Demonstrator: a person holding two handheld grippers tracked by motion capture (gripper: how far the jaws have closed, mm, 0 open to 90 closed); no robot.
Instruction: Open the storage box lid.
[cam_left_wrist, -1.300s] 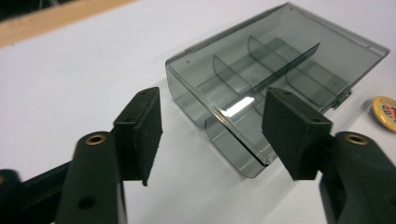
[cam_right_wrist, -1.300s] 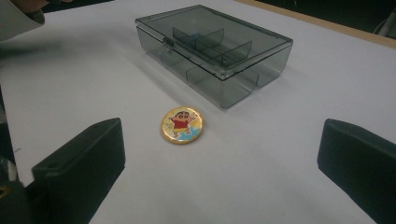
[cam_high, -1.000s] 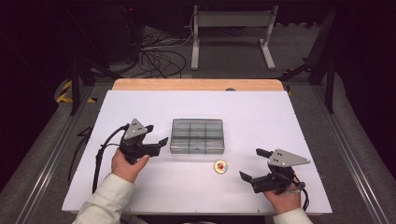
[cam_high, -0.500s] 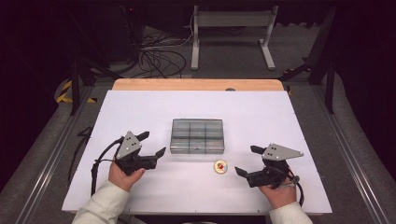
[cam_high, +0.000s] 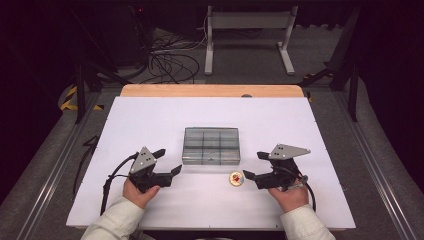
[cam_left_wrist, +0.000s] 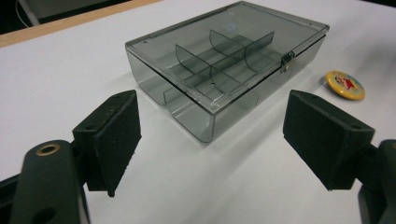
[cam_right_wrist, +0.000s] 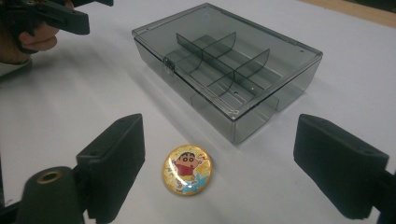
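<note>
Two grippers rest wide open and empty: our left gripper (cam_high: 168, 161) at the closed smoky plastic divider box's (cam_high: 211, 145) eight o'clock, right gripper (cam_high: 253, 165) beside the round cartoon badge (cam_high: 236, 178) on the white tabletop (cam_high: 150, 115).

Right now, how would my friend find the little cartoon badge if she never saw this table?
Look at the white table and find the smoky clear box with dividers in the middle. Just in front of its latch side, toward the person, lies the badge, close to the right tool. It is the one small round thing there, yellow, with a cartoon child in red.
</note>
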